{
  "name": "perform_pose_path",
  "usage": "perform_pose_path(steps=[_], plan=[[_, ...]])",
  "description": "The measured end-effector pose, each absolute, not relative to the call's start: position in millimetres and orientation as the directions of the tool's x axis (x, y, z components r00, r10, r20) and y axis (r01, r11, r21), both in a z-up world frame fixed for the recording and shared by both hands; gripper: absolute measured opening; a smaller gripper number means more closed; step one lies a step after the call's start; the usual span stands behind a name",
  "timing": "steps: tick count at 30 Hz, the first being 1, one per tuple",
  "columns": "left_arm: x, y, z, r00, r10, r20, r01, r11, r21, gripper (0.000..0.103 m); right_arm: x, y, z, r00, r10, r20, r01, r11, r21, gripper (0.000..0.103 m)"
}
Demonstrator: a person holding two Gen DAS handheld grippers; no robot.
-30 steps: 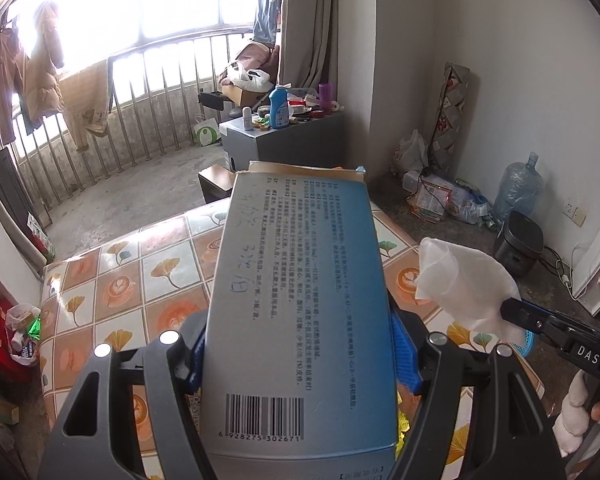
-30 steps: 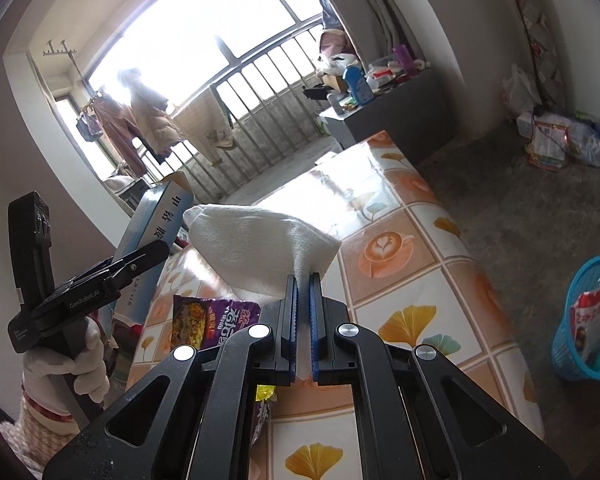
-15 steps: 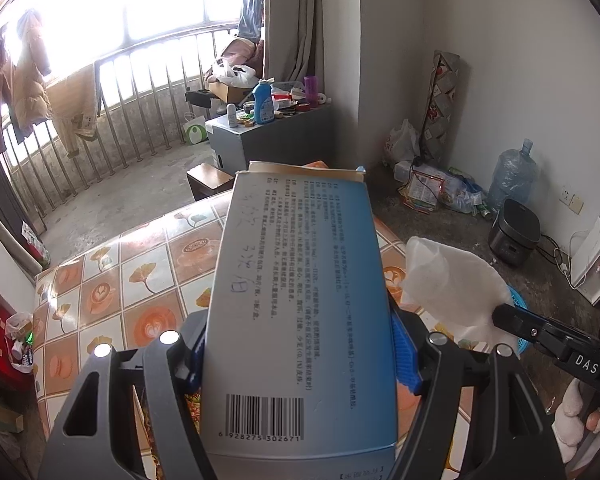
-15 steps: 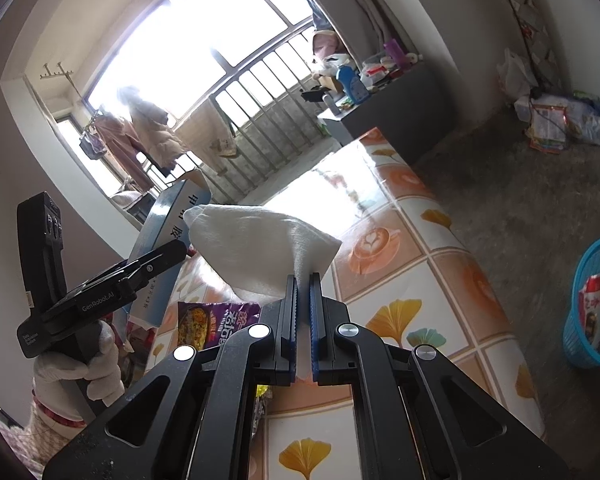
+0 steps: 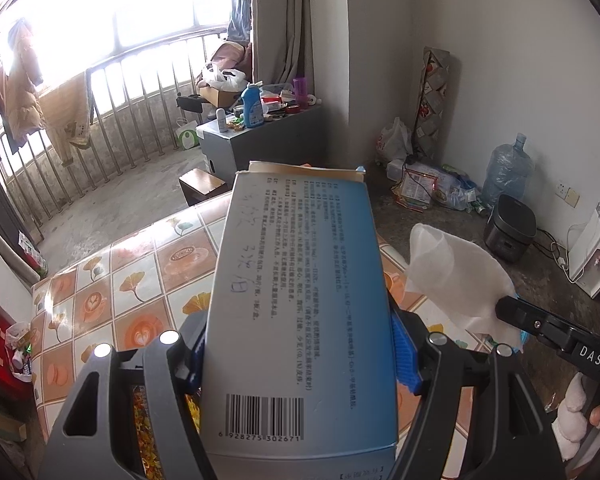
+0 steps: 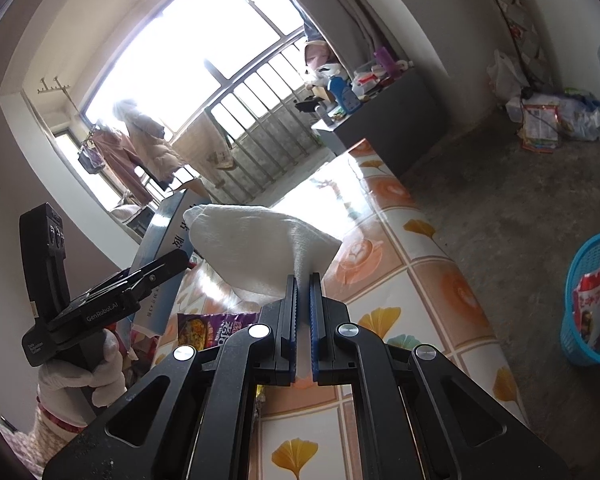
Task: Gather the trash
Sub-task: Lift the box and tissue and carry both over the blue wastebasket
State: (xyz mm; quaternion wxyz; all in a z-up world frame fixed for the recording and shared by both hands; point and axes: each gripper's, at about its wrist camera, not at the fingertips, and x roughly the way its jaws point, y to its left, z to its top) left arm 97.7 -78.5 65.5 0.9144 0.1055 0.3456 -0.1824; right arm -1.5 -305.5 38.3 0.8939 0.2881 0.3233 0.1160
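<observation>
The left gripper (image 5: 300,354) holds a blue and grey box (image 5: 300,300) between its fingers; the blue pads press on both long sides, so the jaws stand wide but closed on it. The box is lifted above the table (image 5: 140,280), which has a cloth with orange squares and yellow leaves, and a barcode shows on its near end. In the right wrist view the same gripper (image 6: 168,264) is at the left, held by a hand in a white glove (image 6: 80,376), with the box (image 6: 168,240) standing up from it.

Under the box, on the table, lies a purple snack bag (image 6: 212,328).

The right gripper (image 6: 302,296) has its fingers pressed together on a white tissue (image 6: 260,252) — the tissue spreads out above the tips, off the table. From the left wrist view this tissue (image 5: 456,280) hangs just beside the box, to its right, pinched at the tip of the right gripper (image 5: 504,308).

At the far right a blue basket (image 6: 580,300) stands on the floor beside the table, with a red and white wrapper (image 6: 598,296) inside.
</observation>
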Motion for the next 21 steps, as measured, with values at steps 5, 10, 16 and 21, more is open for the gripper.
perform_pose_path(steps=[5, 10, 16, 21], plan=[[97.5, -82.6, 65.6, 0.693, -0.266, -0.670, 0.415, 0.907, 0.070, 0.068, -4.3, -311.9, 40.4, 0.773, 0.388, -0.503, -0.016, 0.804, 0.595, 0.004], [95.1, -87.9, 65.7, 0.690, -0.277, -0.669, 0.430, 0.900, 0.070, 0.068, -5.6, -315.9, 41.8, 0.780, 0.380, -0.497, -0.009, 0.801, 0.598, 0.004], [94.4, -100.1, 66.9, 0.682, -0.299, -0.668, 0.456, 0.887, 0.068, 0.068, -7.1, -323.2, 45.8, 0.793, 0.364, -0.489, 0.003, 0.800, 0.600, 0.004], [94.4, -114.9, 69.4, 0.673, -0.332, -0.661, 0.488, 0.871, 0.059, 0.068, -11.6, -336.1, 49.7, 0.811, 0.338, -0.478, 0.023, 0.798, 0.602, 0.004]])
